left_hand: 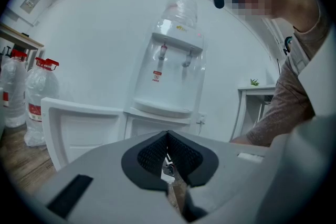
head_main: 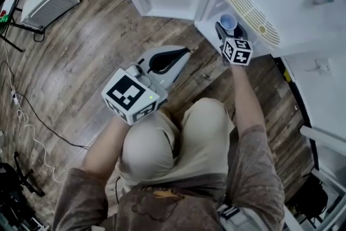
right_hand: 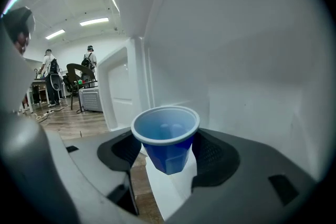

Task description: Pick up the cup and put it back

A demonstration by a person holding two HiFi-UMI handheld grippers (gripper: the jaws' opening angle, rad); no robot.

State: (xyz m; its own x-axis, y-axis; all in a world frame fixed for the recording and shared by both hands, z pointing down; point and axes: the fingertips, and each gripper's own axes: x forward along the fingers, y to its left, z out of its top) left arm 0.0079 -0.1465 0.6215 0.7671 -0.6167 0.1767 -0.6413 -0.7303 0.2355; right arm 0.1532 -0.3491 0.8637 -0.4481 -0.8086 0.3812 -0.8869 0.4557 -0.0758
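blue cup (right_hand: 166, 136) stands upright between the pads of the right tongs (right_hand: 167, 153), which are partway closed and clamped on its sides; its base looks clear of the white ledge (right_hand: 173, 186) just below the tongs. judged step: cup picked up, so next is lowering it level onto that ledge and releasing. left tongs (left_hand: 168, 157) are closed together, empty, well apart from the cup.
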